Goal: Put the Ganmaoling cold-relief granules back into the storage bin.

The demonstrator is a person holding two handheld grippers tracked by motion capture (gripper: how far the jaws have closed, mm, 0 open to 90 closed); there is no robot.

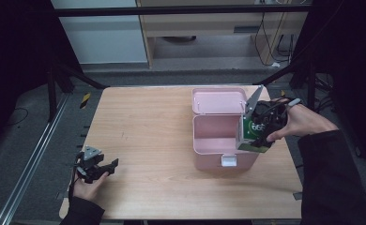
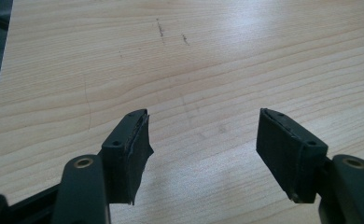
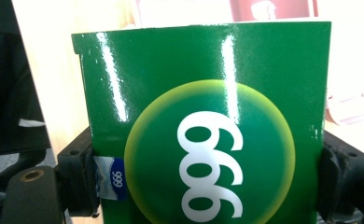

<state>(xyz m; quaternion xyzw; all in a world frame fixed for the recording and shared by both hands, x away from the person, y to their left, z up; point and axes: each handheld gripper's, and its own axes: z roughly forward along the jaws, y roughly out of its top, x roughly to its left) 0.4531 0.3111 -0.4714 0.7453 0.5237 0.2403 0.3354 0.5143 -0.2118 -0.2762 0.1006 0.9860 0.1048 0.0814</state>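
My right gripper (image 1: 255,140) clamps a glossy green cardboard box (image 3: 203,135) by its two sides, poised over the right edge of the open pink plastic case (image 1: 218,136), seemingly for lowering inside. My left gripper (image 2: 203,154) rests gaping wide and empty, well left of that case, out of the way.

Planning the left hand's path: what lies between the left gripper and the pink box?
Only bare wooden table between the left gripper and the pink box, per the high view.
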